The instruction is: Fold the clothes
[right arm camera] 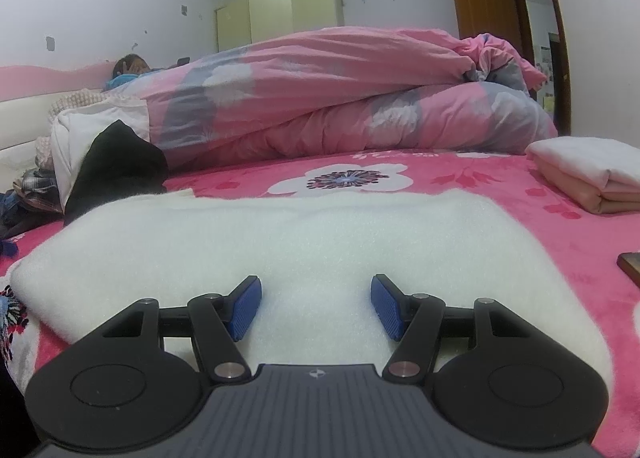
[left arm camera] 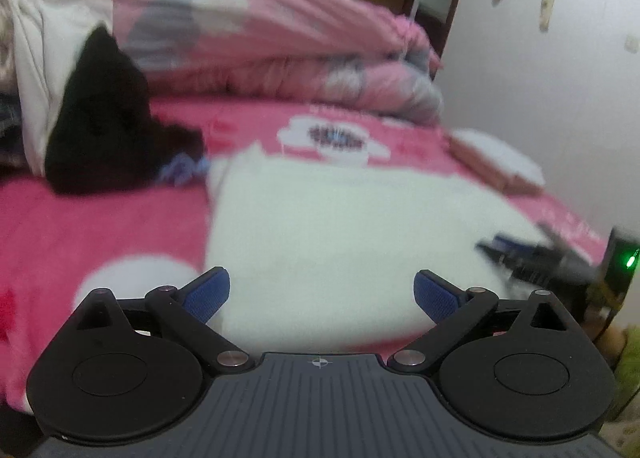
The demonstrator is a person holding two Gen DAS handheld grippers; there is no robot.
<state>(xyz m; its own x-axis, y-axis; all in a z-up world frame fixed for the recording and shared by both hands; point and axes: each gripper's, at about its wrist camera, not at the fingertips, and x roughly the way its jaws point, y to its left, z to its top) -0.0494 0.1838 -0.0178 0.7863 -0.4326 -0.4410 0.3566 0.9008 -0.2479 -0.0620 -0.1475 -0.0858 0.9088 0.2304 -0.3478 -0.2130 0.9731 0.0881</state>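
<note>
A white fleece garment (left arm camera: pixel 340 226) (right arm camera: pixel 300 238) lies spread flat on the pink flowered bed cover (right arm camera: pixel 520 226). My left gripper (left arm camera: pixel 322 294) hovers open over the garment's near edge, with nothing between its blue pads; this view is blurred. My right gripper (right arm camera: pixel 317 308) also stands open, low over the near part of the garment. Its pads (right arm camera: pixel 246 308) are apart and the fleece shows between them unpinched. In the left wrist view the right gripper (left arm camera: pixel 532 258) appears as a dark blur at the garment's right edge.
A black garment (left arm camera: pixel 100 118) (right arm camera: pixel 116 166) is heaped at the left beside other clothes. A bulky pink quilt (right arm camera: pixel 340 98) fills the back of the bed. A folded stack (right arm camera: pixel 588 174) (left arm camera: pixel 496 162) lies at the right. A person (right arm camera: pixel 128 66) lies far left. A dark object (right arm camera: pixel 630 262) sits at the right edge.
</note>
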